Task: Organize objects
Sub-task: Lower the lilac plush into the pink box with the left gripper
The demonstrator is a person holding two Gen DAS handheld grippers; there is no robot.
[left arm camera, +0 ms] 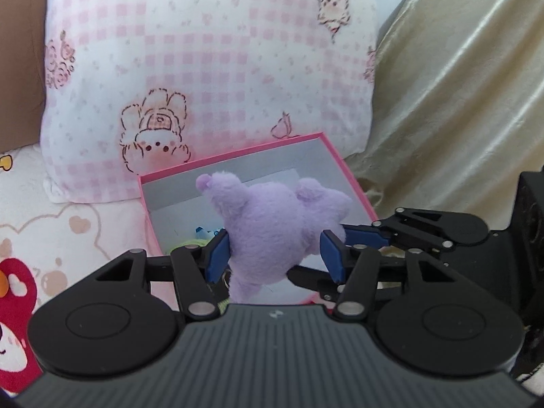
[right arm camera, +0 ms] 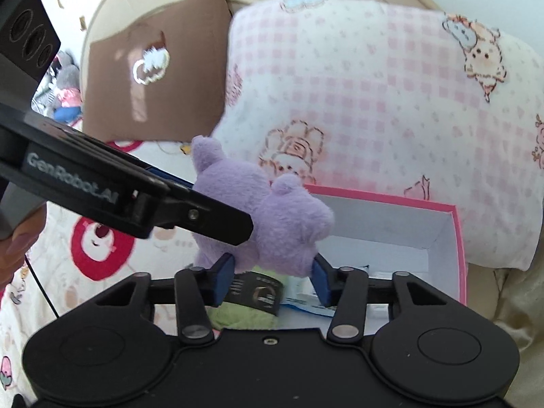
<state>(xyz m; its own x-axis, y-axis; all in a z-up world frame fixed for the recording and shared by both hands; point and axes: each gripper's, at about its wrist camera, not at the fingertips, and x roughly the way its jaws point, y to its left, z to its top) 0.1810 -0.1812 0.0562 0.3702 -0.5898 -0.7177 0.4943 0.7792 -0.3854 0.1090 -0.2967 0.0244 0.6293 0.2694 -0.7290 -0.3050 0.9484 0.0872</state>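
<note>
A purple plush toy (left arm camera: 275,224) hangs over an open pink box (left arm camera: 336,156) with a white inside. My left gripper (left arm camera: 275,255) is shut on the plush, blue pads pressed into both its sides. My right gripper (right arm camera: 272,278) also has its blue pads against the plush (right arm camera: 272,210) from below, shut on it. The left gripper's arm (right arm camera: 136,197) crosses the right wrist view from the left and touches the plush. The pink box (right arm camera: 455,238) holds a green cloth item (right arm camera: 244,316), a black tag (right arm camera: 258,292) and a blue-white packet (right arm camera: 306,302).
A pink checked pillow (left arm camera: 210,61) with cartoon prints leans behind the box. A brown cushion (right arm camera: 156,68) stands at the left. Gold satin fabric (left arm camera: 459,102) lies at the right. The bed sheet (left arm camera: 51,238) carries bear and red prints.
</note>
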